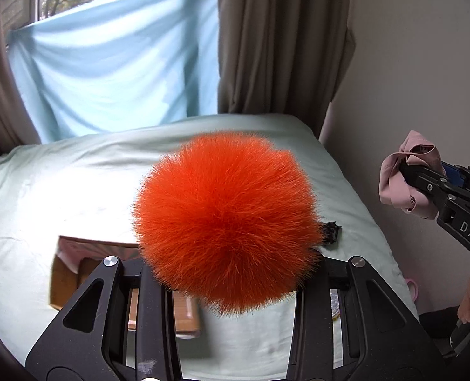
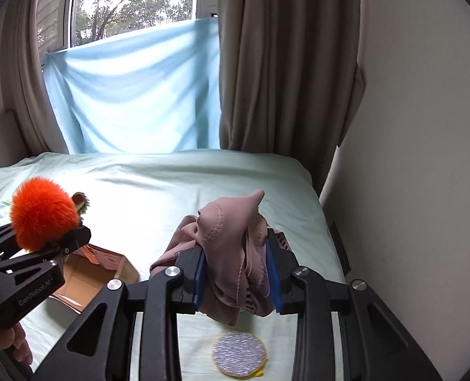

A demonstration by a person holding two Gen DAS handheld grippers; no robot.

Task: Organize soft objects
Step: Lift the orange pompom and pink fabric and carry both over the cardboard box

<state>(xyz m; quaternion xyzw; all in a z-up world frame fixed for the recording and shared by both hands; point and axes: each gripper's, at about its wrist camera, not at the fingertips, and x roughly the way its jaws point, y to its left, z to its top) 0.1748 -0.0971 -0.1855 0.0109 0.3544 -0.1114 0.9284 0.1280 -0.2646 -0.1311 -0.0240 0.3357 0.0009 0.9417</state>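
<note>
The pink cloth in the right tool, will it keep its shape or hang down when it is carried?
The pink cloth probably hangs limp: it bunches in folds between the blue pads of the right tool, and loose ends droop below them. It looks thin, so likely light. A trailing end may catch on the cardboard box.

A bed (image 2: 177, 171) under a pale green sheet stands below a window (image 2: 133, 0) showing trees, a light blue cloth (image 2: 133, 95) hung across it, brown curtains (image 2: 282, 63) either side, a plain wall (image 2: 419, 127) beside the bed.
</note>
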